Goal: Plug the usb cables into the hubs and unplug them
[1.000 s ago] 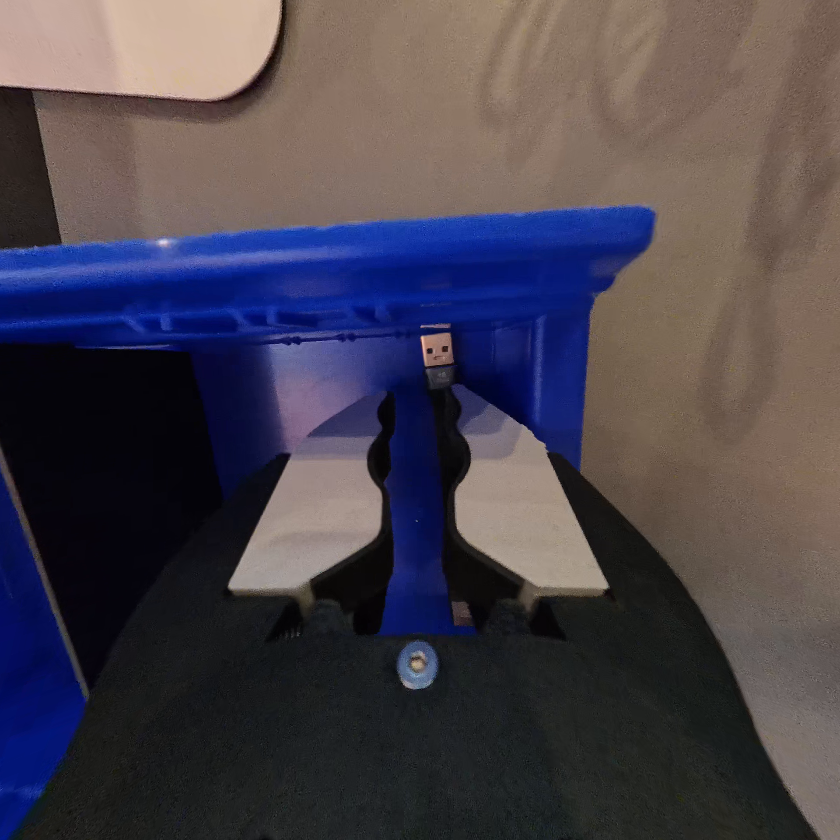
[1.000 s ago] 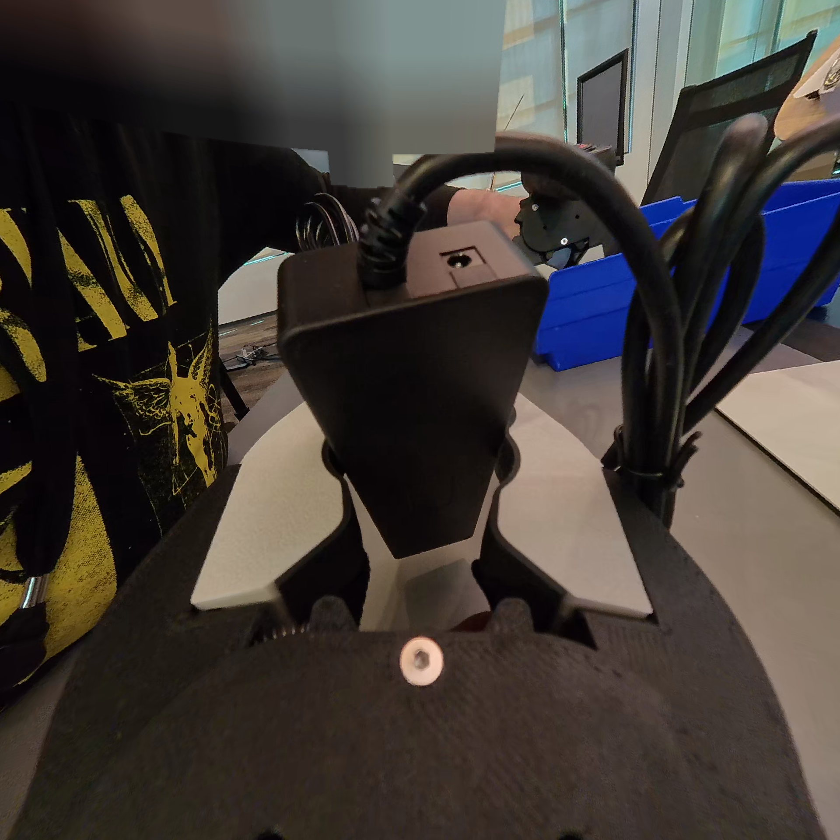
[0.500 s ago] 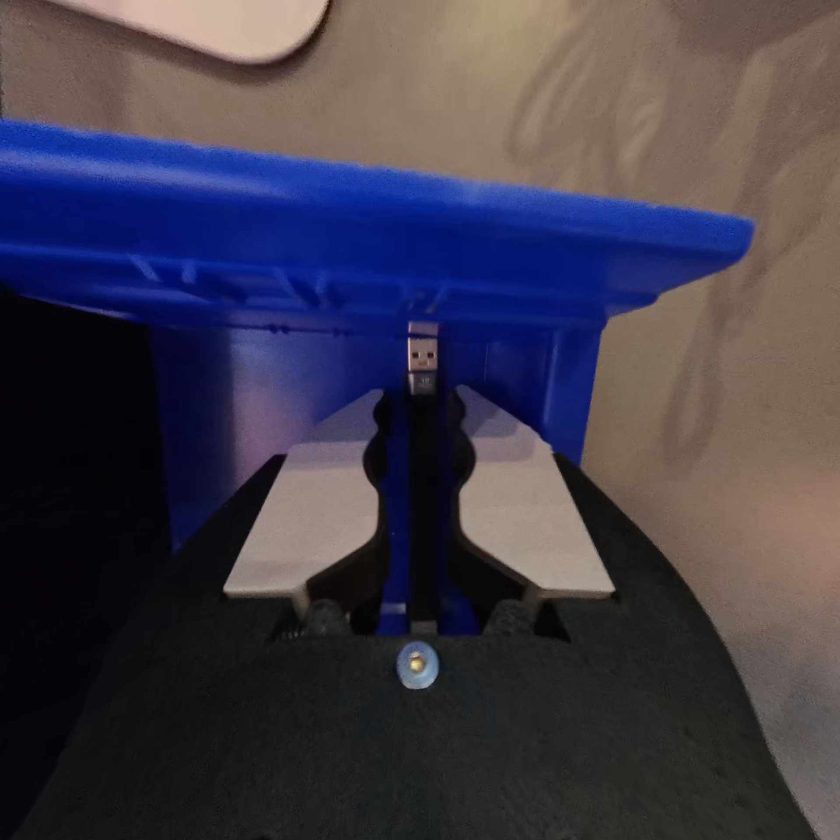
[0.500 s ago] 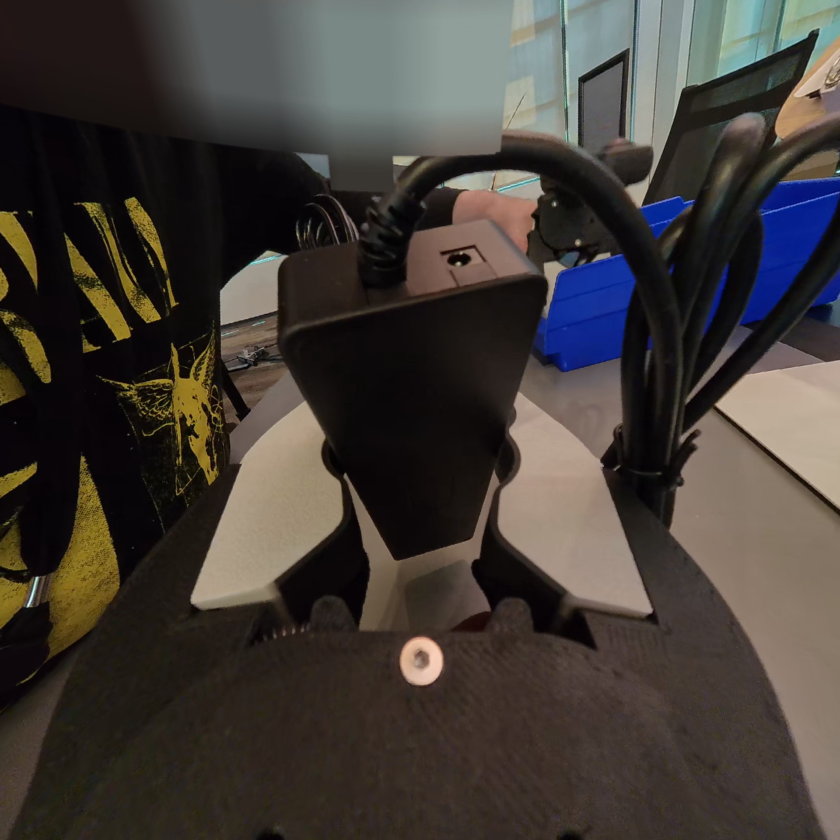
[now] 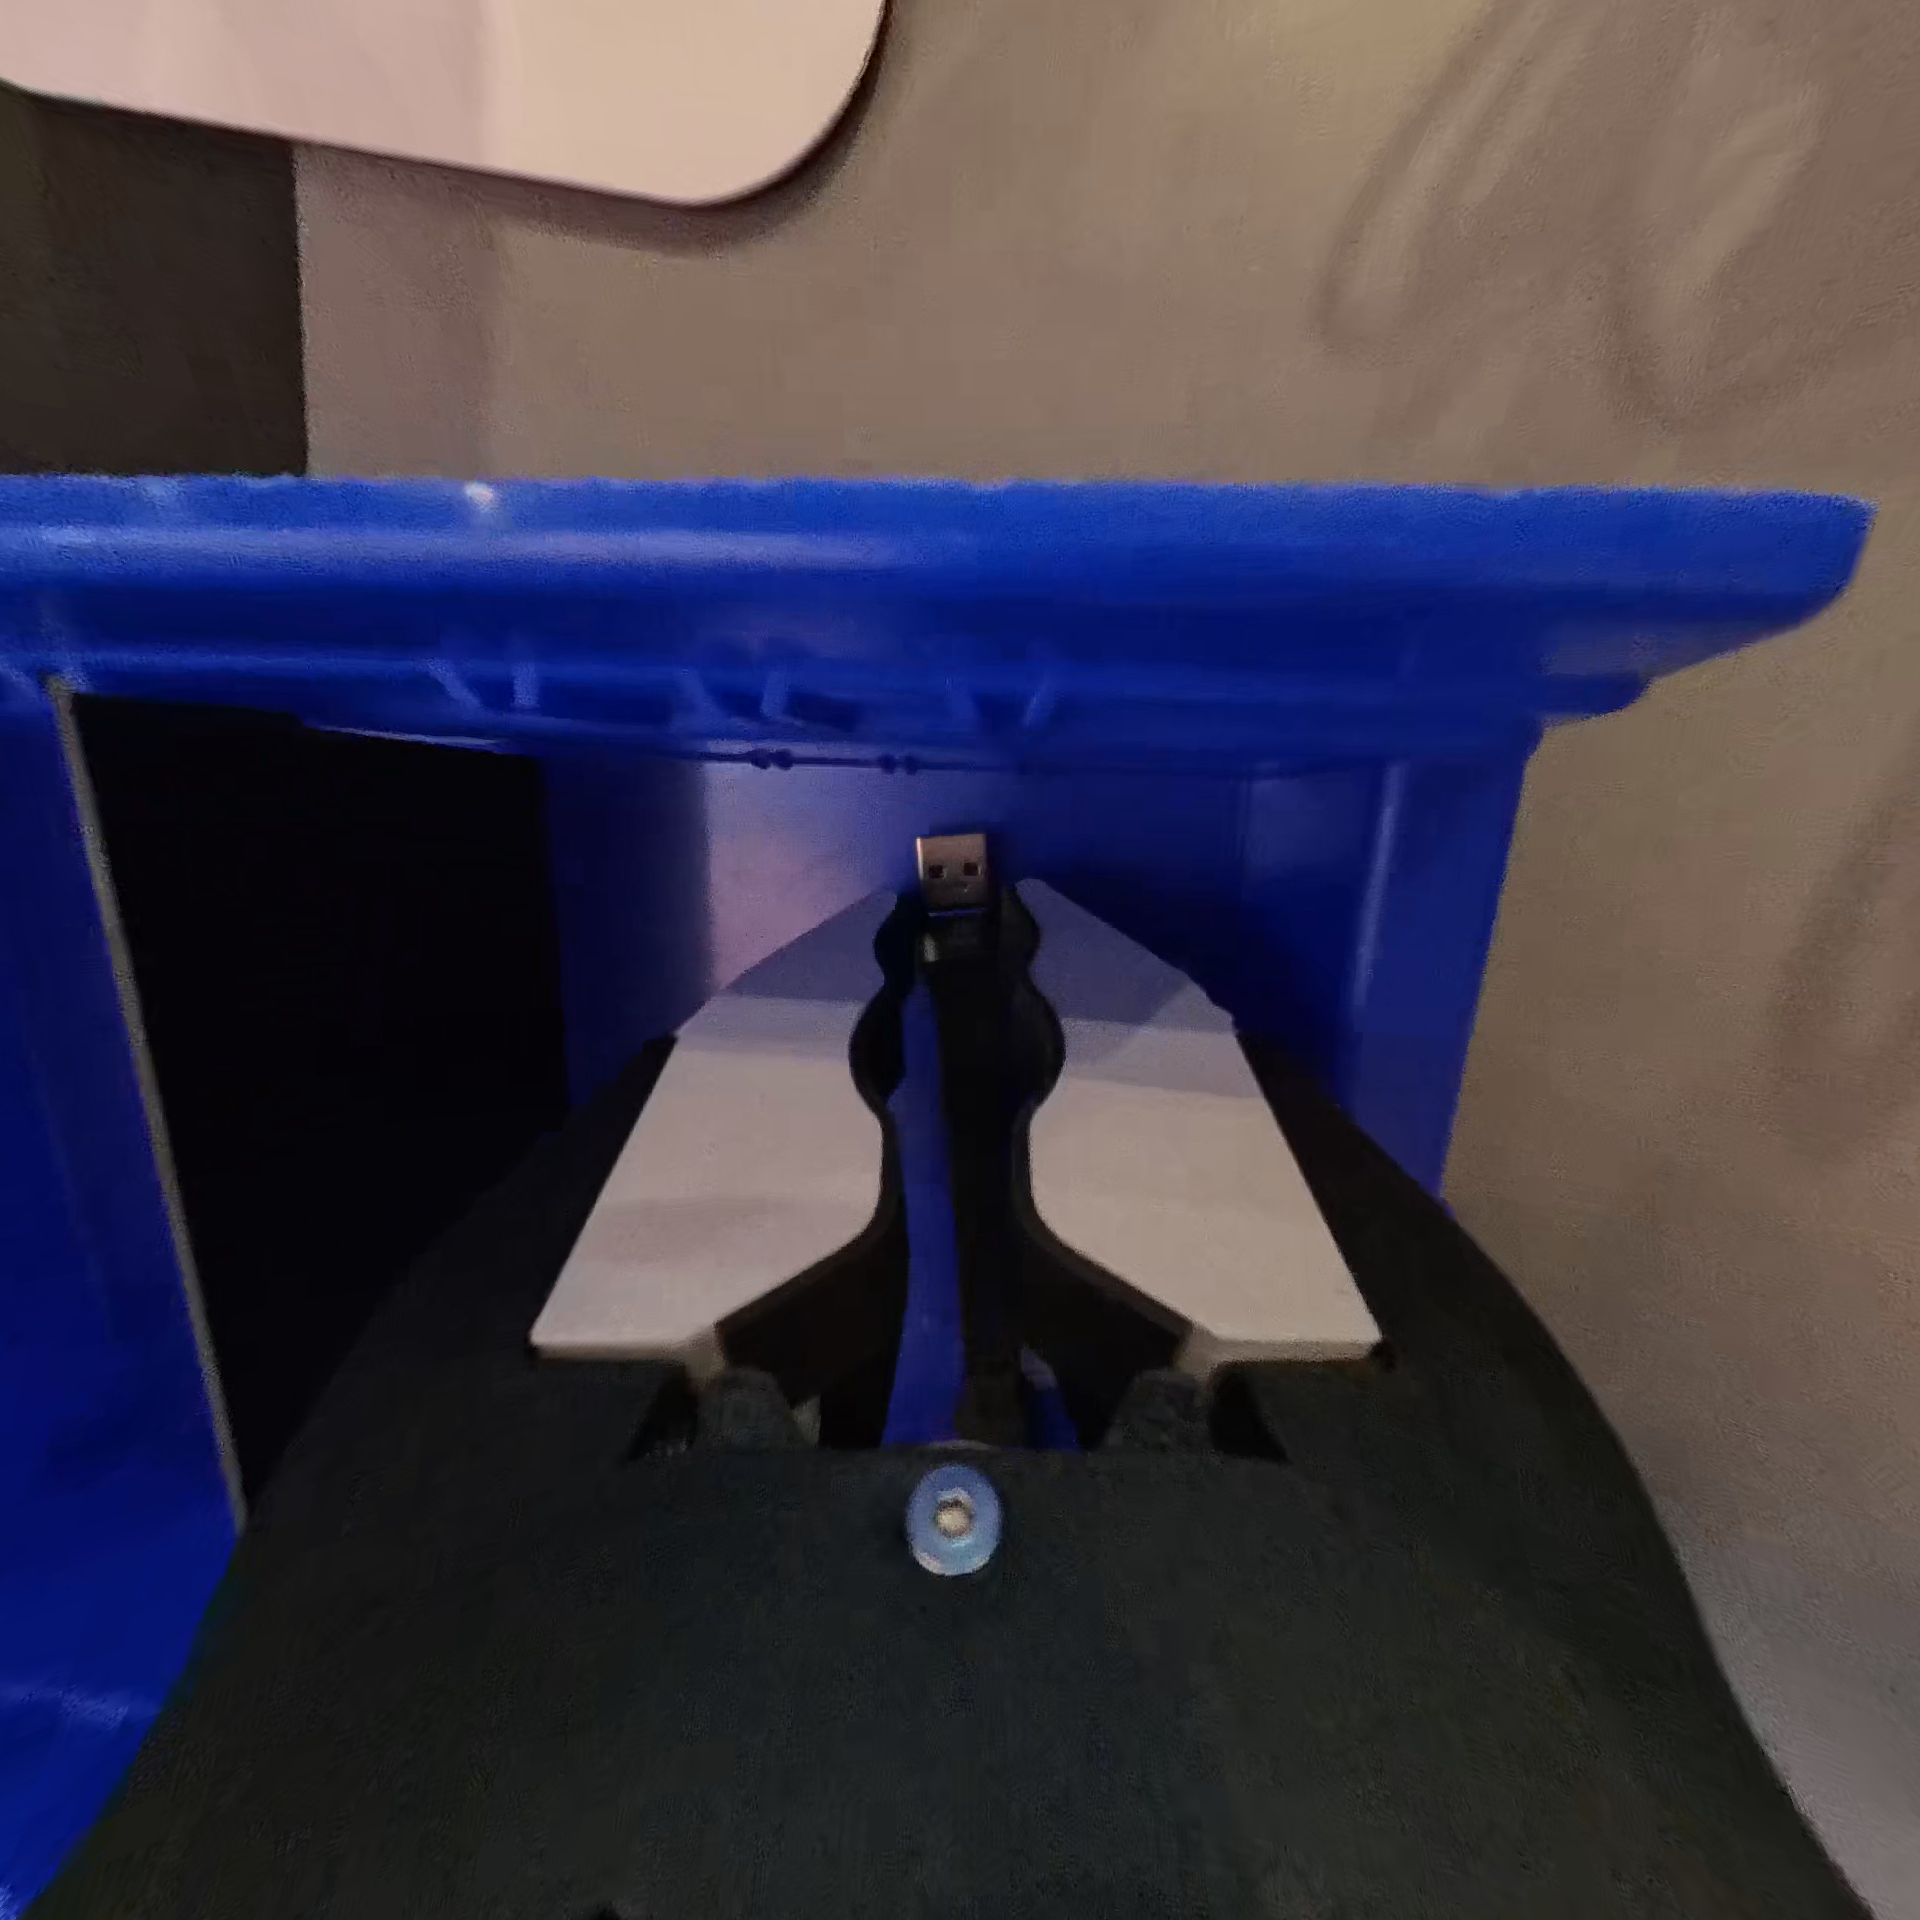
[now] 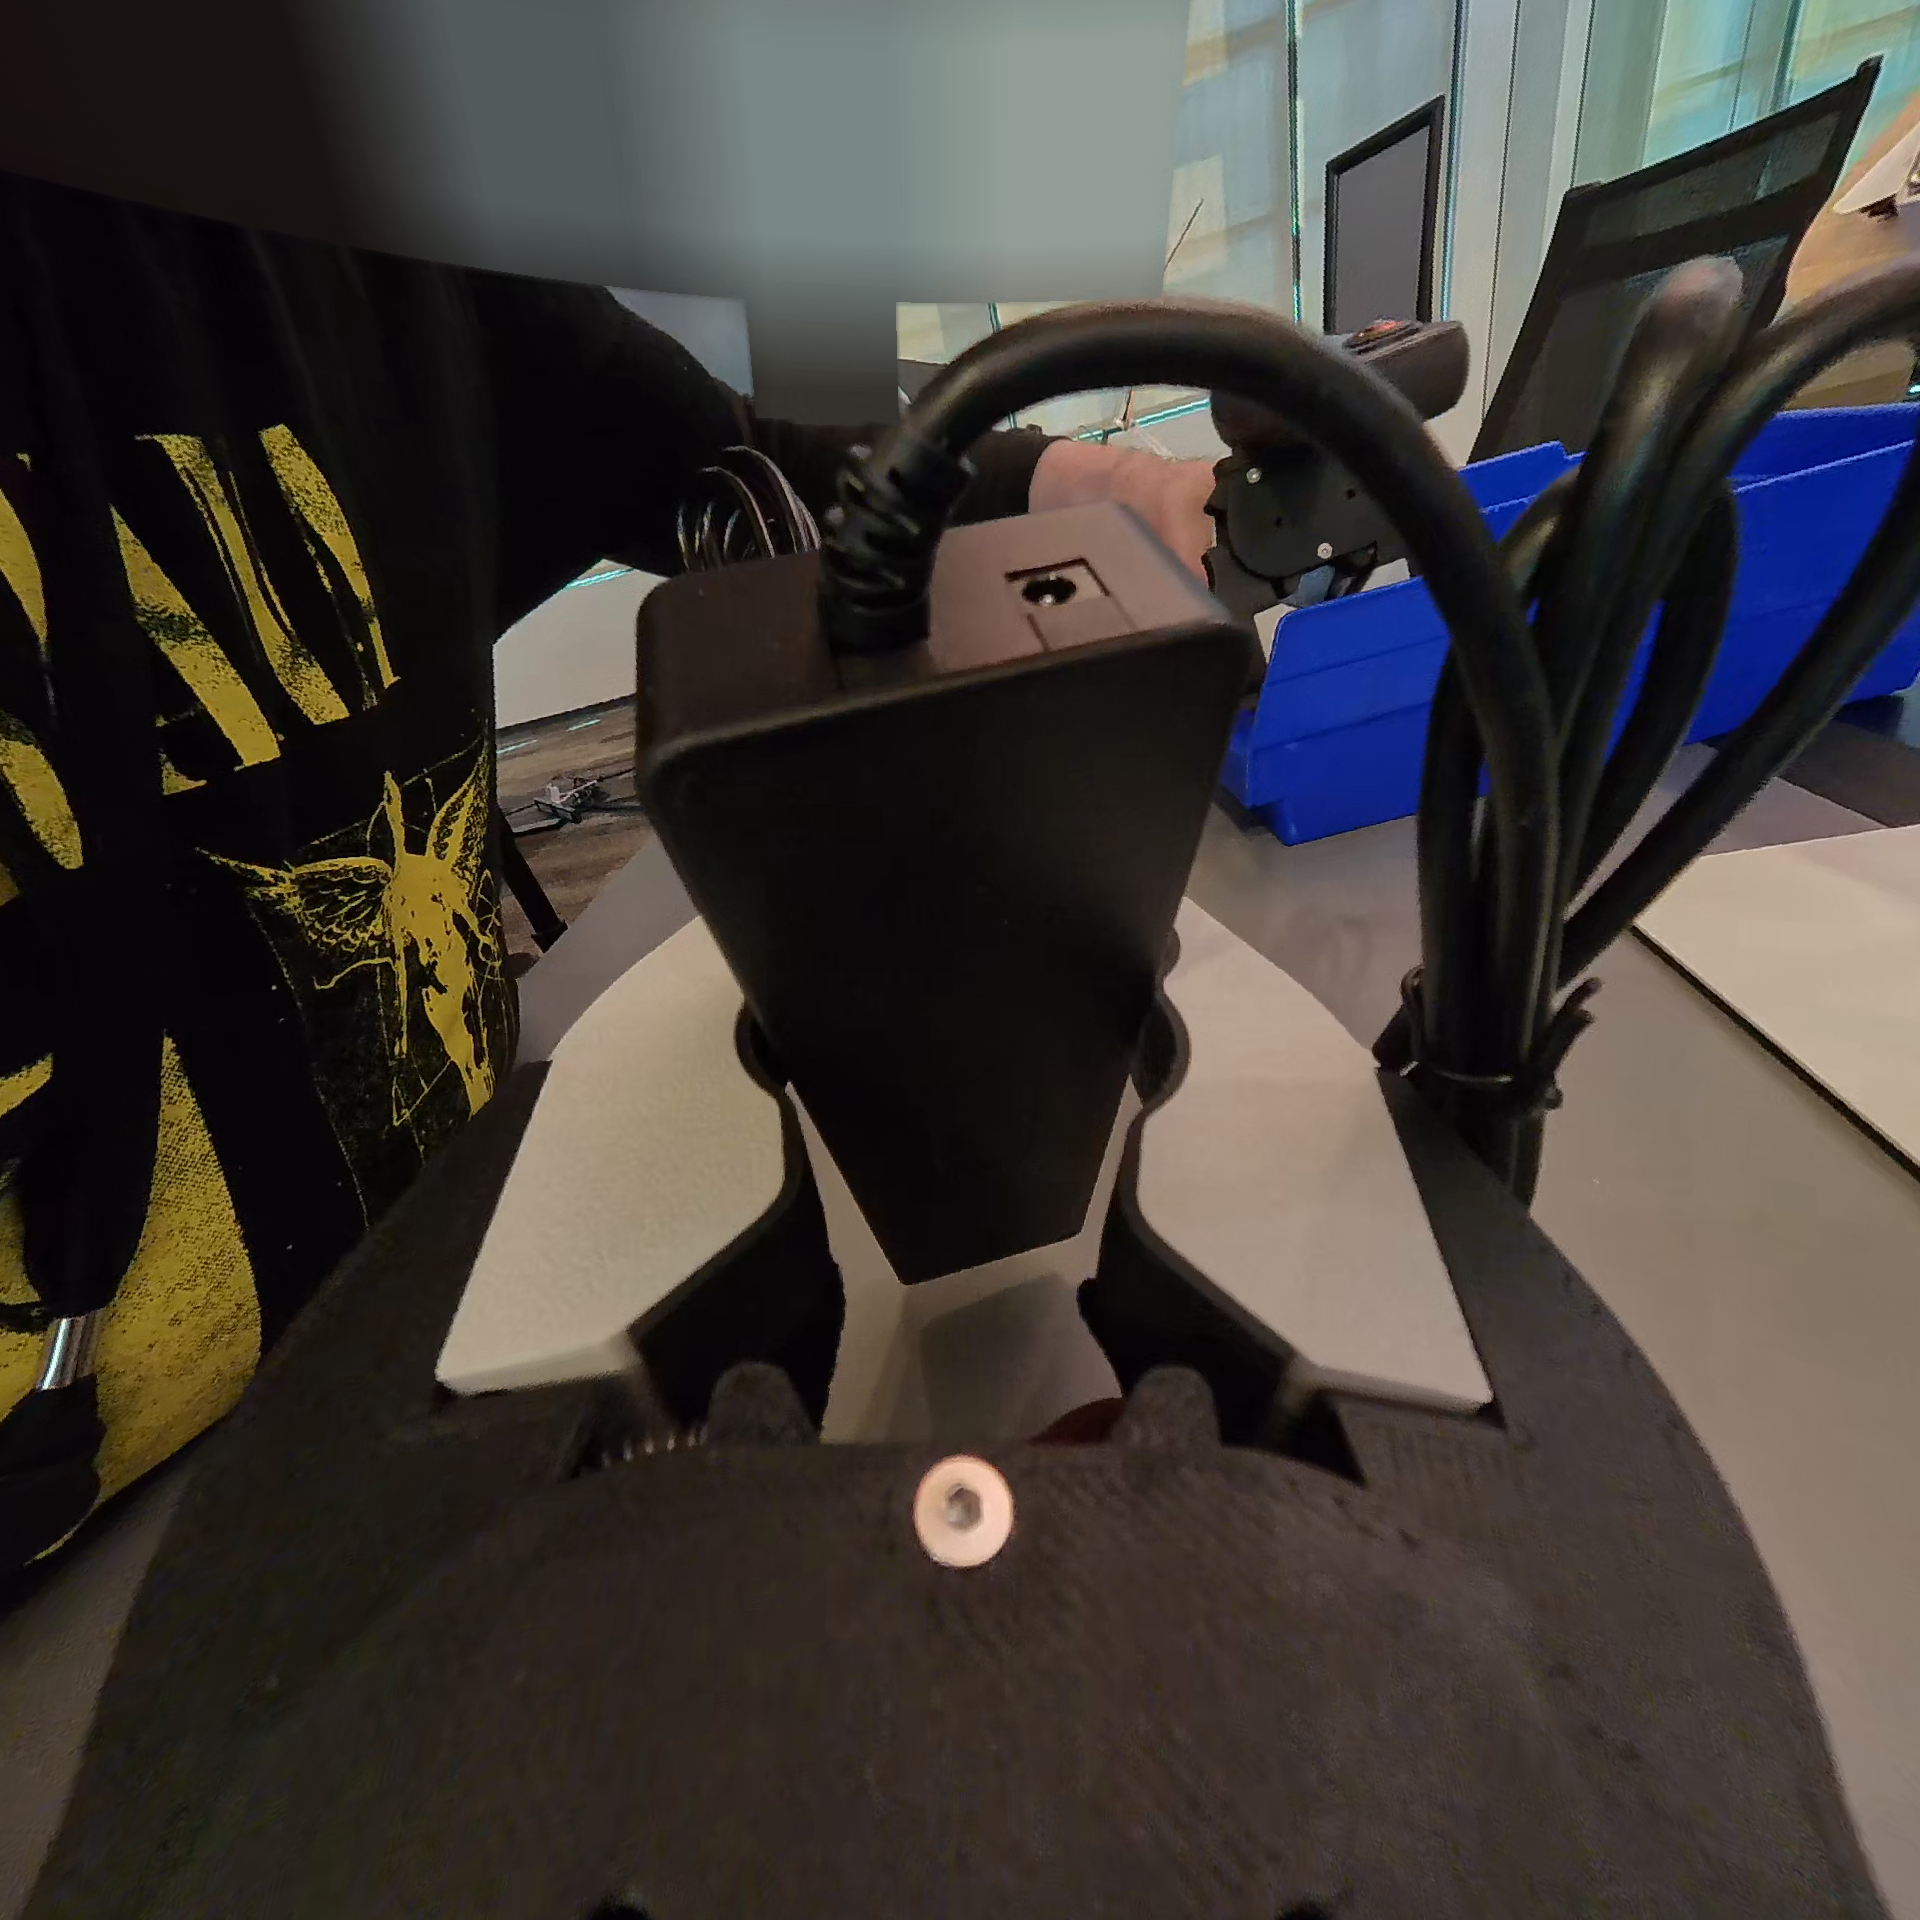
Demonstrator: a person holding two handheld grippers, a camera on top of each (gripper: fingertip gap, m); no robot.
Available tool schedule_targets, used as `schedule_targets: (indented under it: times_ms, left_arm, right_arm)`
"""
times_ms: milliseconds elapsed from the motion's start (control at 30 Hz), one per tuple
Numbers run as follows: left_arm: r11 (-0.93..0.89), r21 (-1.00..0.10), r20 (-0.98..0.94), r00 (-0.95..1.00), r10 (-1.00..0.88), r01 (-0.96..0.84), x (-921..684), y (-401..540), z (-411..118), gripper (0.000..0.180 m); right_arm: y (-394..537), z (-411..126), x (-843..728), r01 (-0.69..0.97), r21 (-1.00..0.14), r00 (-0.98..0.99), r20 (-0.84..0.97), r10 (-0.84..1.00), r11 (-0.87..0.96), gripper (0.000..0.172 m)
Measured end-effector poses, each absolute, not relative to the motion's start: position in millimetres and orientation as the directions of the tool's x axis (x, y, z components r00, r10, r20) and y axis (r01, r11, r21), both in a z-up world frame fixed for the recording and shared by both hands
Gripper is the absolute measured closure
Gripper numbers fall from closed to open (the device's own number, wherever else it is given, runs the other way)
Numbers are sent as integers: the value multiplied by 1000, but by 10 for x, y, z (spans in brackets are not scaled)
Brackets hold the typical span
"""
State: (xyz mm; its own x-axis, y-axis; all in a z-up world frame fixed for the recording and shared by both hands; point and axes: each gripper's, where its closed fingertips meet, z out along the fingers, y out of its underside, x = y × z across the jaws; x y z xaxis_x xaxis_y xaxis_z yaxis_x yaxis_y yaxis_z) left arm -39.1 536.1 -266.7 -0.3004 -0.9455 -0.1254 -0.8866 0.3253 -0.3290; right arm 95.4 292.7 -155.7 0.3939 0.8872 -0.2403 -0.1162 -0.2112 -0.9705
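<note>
In the left wrist view my left gripper [image 5: 956, 914] is inside a blue bin [image 5: 935, 592], close to its far wall. It is shut on the black housing of a USB cable [image 5: 961, 1091]. The silver plug [image 5: 954, 871] sticks out just past the fingertips, and the cable runs back between the fingers. In the right wrist view my right gripper [image 6: 956, 1039] is shut on a black hub [image 6: 935, 883] and holds it upright. A thick black cord [image 6: 1299, 395] arcs from the hub's top to a tied bundle [image 6: 1496, 790]. The left gripper [image 6: 1299, 520] shows far off over the bin [image 6: 1455, 665].
A person in a black shirt with a yellow print [image 6: 260, 779] stands at the left of the right wrist view. A white mat [image 6: 1787, 956] lies on the grey table [image 6: 1714, 1299]. A monitor and a mesh chair stand behind. A pale board [image 5: 416, 83] lies beyond the bin. My hands' fingertips stand some 30 cm from each other.
My left jaws widened around the cable, then closed on the plug housing, so less of the plug sticks out. The left gripper shifted inside the bin. The right gripper still holds the hub.
</note>
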Motion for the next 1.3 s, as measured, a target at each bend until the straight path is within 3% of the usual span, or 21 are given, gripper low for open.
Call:
schedule_targets:
  times_ms: [433, 600, 733, 900, 1067, 1233, 1300]
  left_arm:
    - [300, -477, -246, -202, -948, -826, -373, 5194, -1526, 165]
    - [239, -617, -107, -221, -969, -750, -204, 4465, -1273, 165]
    - [201, -610, -4, -250, -968, -767, -104, 3920, -1468, 165]
    - [325, -447, -7, -360, -933, -833, -84, 3265, -2251, 165]
    - [318, -454, -18, -348, -937, -832, -5, 3018, -2652, 165]
    - [259, -500, -86, -250, -964, -826, -12, 3001, -2559, 133]
    - [268, -497, -176, -206, -963, -826, -71, 3050, -2476, 129]
  right_arm:
    - [2934, -1544, 970, -130, -969, 393, -247, 886, -212, 108]
    - [2945, -1558, 952, -112, -973, 409, -230, 883, -201, 108]
    - [2950, -1546, 985, -110, -976, 423, -218, 880, -189, 108]
    - [2958, -1553, 1018, -110, -975, 427, -221, 877, -192, 108]
    - [2963, -1548, 1026, -123, -971, 417, -237, 878, -203, 108]
    - [2979, -1534, 1051, -142, -968, 416, -249, 875, -207, 108]
    - [2992, -1520, 1072, -158, -966, 419, -254, 872, -206, 108]
